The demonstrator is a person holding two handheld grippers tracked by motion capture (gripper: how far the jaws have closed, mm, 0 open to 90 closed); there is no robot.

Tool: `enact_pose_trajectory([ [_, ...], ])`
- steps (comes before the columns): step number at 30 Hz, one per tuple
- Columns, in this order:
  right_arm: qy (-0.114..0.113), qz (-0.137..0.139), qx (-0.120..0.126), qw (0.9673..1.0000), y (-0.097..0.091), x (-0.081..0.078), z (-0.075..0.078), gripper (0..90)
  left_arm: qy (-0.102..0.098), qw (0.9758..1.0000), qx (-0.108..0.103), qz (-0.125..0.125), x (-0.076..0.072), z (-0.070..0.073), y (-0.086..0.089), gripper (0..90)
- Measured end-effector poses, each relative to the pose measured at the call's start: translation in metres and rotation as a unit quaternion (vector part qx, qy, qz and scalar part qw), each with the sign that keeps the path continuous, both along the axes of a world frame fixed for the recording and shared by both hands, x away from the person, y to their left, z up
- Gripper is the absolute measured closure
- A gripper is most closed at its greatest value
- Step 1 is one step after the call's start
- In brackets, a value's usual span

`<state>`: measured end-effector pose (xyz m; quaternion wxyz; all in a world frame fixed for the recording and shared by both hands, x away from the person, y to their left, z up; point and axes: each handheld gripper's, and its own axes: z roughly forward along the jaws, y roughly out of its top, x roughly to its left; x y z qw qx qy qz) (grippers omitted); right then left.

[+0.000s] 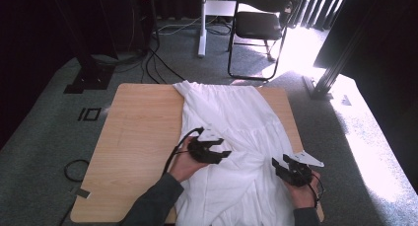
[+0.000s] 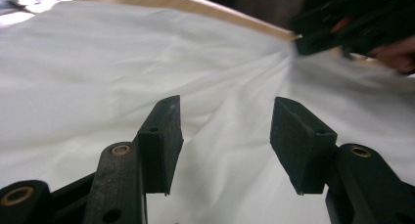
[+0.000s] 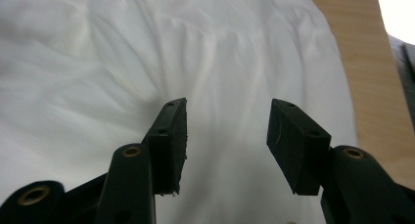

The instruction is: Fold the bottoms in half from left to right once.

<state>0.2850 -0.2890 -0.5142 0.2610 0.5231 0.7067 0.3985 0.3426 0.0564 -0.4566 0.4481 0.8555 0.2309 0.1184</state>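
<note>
A white pleated garment (image 1: 231,122) lies spread down the middle of the wooden table (image 1: 138,132), its lower end hanging over the near edge. My left gripper (image 1: 223,154) hovers over the garment's left-centre part, held from below by a hand. In the left gripper view the left gripper (image 2: 225,104) is open just above the white cloth (image 2: 98,77), with nothing between the pads. My right gripper (image 1: 279,165) is at the garment's right edge, where folds gather. In the right gripper view the right gripper (image 3: 227,104) is open over the rumpled cloth (image 3: 122,62), gripping nothing.
A black folding chair (image 1: 259,26) and a white stand (image 1: 202,23) are beyond the table. Cables (image 1: 157,63) run across the grey carpet, and a looped cable (image 1: 74,169) lies at the left. Bare wood (image 3: 362,62) shows right of the garment. The other gripper (image 2: 352,23) appears far off.
</note>
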Motion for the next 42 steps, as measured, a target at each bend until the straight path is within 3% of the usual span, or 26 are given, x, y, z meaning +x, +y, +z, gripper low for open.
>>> enact_pose_trajectory([
  [3,-0.009,0.024,0.021,0.9995,0.011,0.007,0.016,49.4,0.001,0.9989,0.009,0.047,-0.005,-0.009,0.036,45.2],
  [5,-0.006,0.036,0.024,0.9990,0.020,0.014,0.023,49.7,0.006,0.9964,0.018,0.083,-0.010,-0.020,0.059,44.3],
  [7,0.000,0.047,0.021,0.9987,0.029,0.022,0.027,50.3,0.031,0.9935,0.006,0.110,-0.013,-0.032,0.081,43.5],
  [10,0.024,0.060,0.006,0.9979,0.042,0.034,0.023,53.1,0.057,0.9882,0.004,0.142,-0.017,-0.051,0.108,42.7],
  [13,0.055,0.064,-0.010,0.9964,0.049,0.044,0.013,55.5,0.081,0.9846,0.014,0.154,-0.024,-0.069,0.121,41.5],
  [16,0.076,0.065,-0.007,0.9949,0.051,0.047,0.004,52.0,0.104,0.9832,0.007,0.150,-0.029,-0.081,0.126,39.8],
  [20,0.095,0.075,-0.017,0.9925,0.055,0.044,-0.001,50.4,0.125,0.9821,0.023,0.139,-0.031,-0.092,0.116,37.3],
  [22,0.103,0.080,-0.021,0.9913,0.056,0.043,-0.002,52.0,0.131,0.9833,0.001,0.126,-0.033,-0.094,0.113,36.7],
  [23,0.106,0.080,-0.019,0.9909,0.056,0.043,-0.003,56.6,0.141,0.9830,-0.011,0.117,-0.033,-0.095,0.111,36.8],
  [25,0.108,0.087,-0.022,0.9902,0.057,0.042,-0.002,74.5,0.161,0.9823,-0.034,0.088,-0.034,-0.098,0.106,40.1],
  [26,0.106,0.089,-0.024,0.9900,0.058,0.040,-0.001,81.6,0.174,0.9812,-0.040,0.075,-0.034,-0.099,0.104,46.4],
  [27,0.104,0.092,-0.024,0.9901,0.059,0.039,0.001,85.9,0.179,0.9809,-0.037,0.066,-0.034,-0.100,0.102,58.3],
  [28,0.101,0.095,-0.024,0.9901,0.059,0.038,0.003,87.0,0.174,0.9822,-0.028,0.063,-0.034,-0.101,0.101,72.8],
  [30,0.087,0.102,-0.026,0.9907,0.062,0.035,0.010,87.3,0.171,0.9828,-0.015,0.067,-0.032,-0.099,0.102,85.5],
  [34,0.058,0.107,-0.028,0.9921,0.066,0.029,0.027,87.3,0.128,0.9873,-0.018,0.092,-0.035,-0.080,0.122,88.5],
  [36,0.045,0.111,-0.031,0.9923,0.067,0.026,0.033,87.2,0.091,0.9890,-0.002,0.117,-0.036,-0.069,0.137,88.6],
  [38,0.040,0.115,-0.030,0.9921,0.070,0.025,0.035,87.2,0.052,0.9881,0.012,0.144,-0.039,-0.059,0.151,88.9],
  [42,0.022,0.132,-0.027,0.9906,0.078,0.020,0.034,87.2,0.010,0.9815,0.006,0.191,-0.046,-0.041,0.179,89.0],
])
